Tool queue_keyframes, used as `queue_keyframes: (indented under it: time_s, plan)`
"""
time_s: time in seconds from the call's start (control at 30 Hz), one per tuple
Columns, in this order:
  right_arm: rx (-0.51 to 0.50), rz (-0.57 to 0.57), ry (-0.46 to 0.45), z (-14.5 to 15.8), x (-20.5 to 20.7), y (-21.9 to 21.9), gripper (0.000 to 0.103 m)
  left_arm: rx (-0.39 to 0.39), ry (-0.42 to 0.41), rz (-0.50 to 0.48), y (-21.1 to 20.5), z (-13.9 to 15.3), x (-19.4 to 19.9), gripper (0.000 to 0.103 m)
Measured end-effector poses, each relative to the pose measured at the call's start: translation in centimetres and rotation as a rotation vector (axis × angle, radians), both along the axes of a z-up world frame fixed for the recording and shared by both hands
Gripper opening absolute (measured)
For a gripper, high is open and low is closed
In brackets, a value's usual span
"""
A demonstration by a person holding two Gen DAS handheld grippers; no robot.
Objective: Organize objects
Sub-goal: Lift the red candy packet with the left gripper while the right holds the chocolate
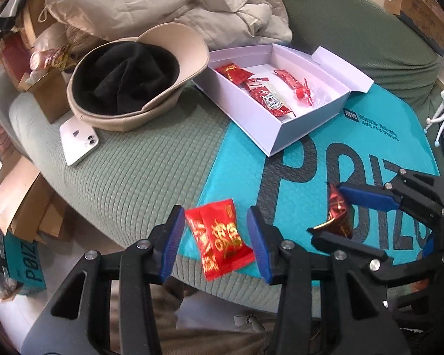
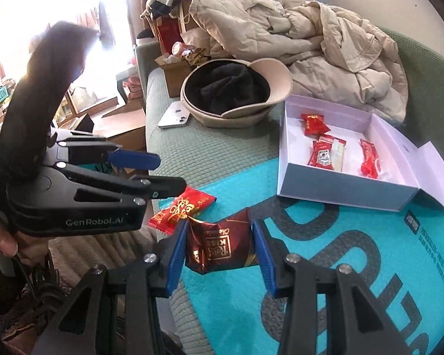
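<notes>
My left gripper (image 1: 217, 235) is shut on a bright red candy packet (image 1: 219, 233) with gold characters, held above the front edge of the teal mailer bag (image 1: 245, 159). My right gripper (image 2: 220, 250) is shut on a dark red chocolate packet (image 2: 222, 244). Both packets hang side by side, clear of the bag. In the left wrist view the right gripper (image 1: 327, 211) shows at the right with its packet (image 1: 340, 213). In the right wrist view the left gripper (image 2: 171, 174) and its red packet (image 2: 183, 207) show at the left. An open white box (image 1: 281, 136) (image 2: 340, 193) beyond them holds several red packets.
The bag lies on a green sofa cushion (image 1: 127, 171). A beige hat (image 1: 133, 118) holding a black beanie sits left of the box, with a white phone (image 1: 78, 140) beside it. A crumpled beige jacket (image 2: 325, 41) lies behind. Cardboard boxes (image 1: 23, 204) stand off the sofa's left end.
</notes>
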State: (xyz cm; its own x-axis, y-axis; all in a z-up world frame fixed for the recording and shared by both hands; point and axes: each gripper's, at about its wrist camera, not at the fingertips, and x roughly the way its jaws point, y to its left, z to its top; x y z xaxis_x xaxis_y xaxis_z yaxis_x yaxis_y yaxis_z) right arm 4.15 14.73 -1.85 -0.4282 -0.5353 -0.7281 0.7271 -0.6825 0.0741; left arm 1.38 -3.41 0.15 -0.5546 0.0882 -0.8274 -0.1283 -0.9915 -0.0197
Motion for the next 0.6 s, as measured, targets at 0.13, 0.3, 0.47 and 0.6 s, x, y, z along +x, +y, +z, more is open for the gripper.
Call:
queue_keyframes:
  time_s: [0.13,0.3,0.47,0.6]
  plan:
    - [0.016,-0.017,-0.009,-0.6,-0.4,-0.3,0.045,0.088,-0.028,0.004,-1.1,-1.5,-0.9,0.042]
    - [0.032,-0.042,-0.050,-2.0,-0.8,0.0,0.045,0.156,-0.074,0.033,-1.7,-3.3,-1.2,0.043]
    - [0.038,-0.045,-0.076,-3.0,-1.2,0.3,0.045,0.182,-0.086,0.051,-1.9,-4.2,-1.1,0.043]
    - [0.042,-0.046,-0.091,-3.7,-1.6,0.4,0.045,0.182,-0.132,0.054,-1.7,-5.6,-1.8,0.044]
